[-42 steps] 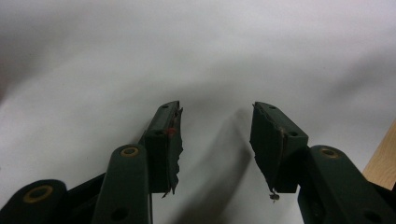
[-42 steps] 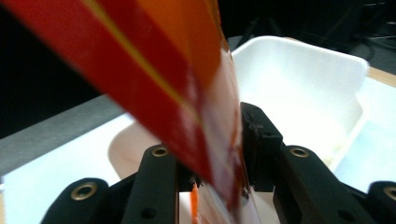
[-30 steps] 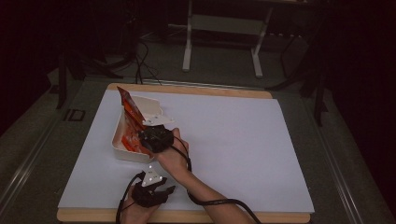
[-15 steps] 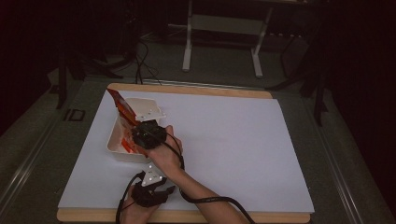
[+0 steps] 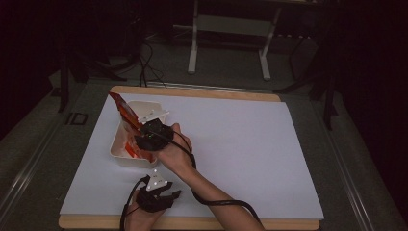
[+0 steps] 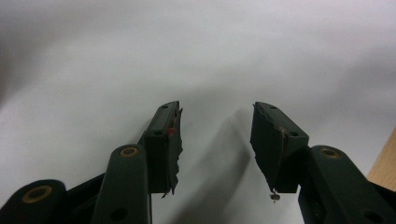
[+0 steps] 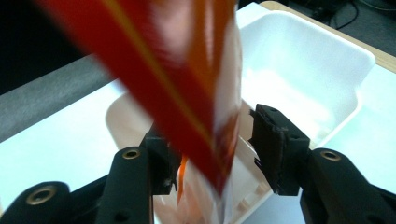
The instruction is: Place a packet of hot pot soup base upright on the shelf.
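Standing agape, right tongs (image 7: pixel 210 140) straddle an orange packet (image 7: pixel 196 70) untouching; left tongs (image 6: pixel 215 140) gape empty.

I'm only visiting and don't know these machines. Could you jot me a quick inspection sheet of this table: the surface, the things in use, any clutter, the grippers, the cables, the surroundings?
Surface: white sheet on a wooden table.
Job's things: white tub near the left edge; a red-orange packet stands tilted in it.
Clutter: nothing seen.
Grippers: right gripper is open, its fingers either side of the packet over the tub; left gripper is open and holds nothing, low over the sheet at the near edge.
Cables: black cable trails along the right forearm.
Surroundings: dark room; white stand legs and floor cables beyond the table.
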A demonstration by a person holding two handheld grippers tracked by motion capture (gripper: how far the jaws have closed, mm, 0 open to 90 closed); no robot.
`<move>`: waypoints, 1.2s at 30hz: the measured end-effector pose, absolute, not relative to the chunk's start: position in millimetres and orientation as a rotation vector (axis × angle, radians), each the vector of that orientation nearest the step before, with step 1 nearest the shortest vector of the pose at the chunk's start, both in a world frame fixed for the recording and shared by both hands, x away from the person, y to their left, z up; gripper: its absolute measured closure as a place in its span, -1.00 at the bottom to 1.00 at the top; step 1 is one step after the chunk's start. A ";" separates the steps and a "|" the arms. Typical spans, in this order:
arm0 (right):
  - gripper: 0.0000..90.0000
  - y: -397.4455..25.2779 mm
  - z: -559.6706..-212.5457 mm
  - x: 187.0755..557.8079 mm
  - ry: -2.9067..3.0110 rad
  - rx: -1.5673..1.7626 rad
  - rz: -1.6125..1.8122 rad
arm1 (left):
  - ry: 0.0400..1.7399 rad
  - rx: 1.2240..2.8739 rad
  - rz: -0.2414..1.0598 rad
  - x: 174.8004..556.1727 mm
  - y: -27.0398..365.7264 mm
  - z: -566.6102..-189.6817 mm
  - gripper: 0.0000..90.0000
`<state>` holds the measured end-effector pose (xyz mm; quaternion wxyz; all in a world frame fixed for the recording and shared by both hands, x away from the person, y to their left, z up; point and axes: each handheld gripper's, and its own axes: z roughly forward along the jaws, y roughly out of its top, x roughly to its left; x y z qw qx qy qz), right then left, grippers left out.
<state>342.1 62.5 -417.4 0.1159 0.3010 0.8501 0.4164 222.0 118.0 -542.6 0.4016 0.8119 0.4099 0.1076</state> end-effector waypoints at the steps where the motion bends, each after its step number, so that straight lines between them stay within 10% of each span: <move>1: 0.13 61.5 -415.9 341.4 2.500 0.870 1.221 | 1.035 2.051 0.272 222.3 117.8 -542.7 0.17; 36: 0.15 -48.7 -391.1 338.9 2.516 0.816 1.129 | 1.038 2.046 0.398 234.6 118.0 -541.7 0.18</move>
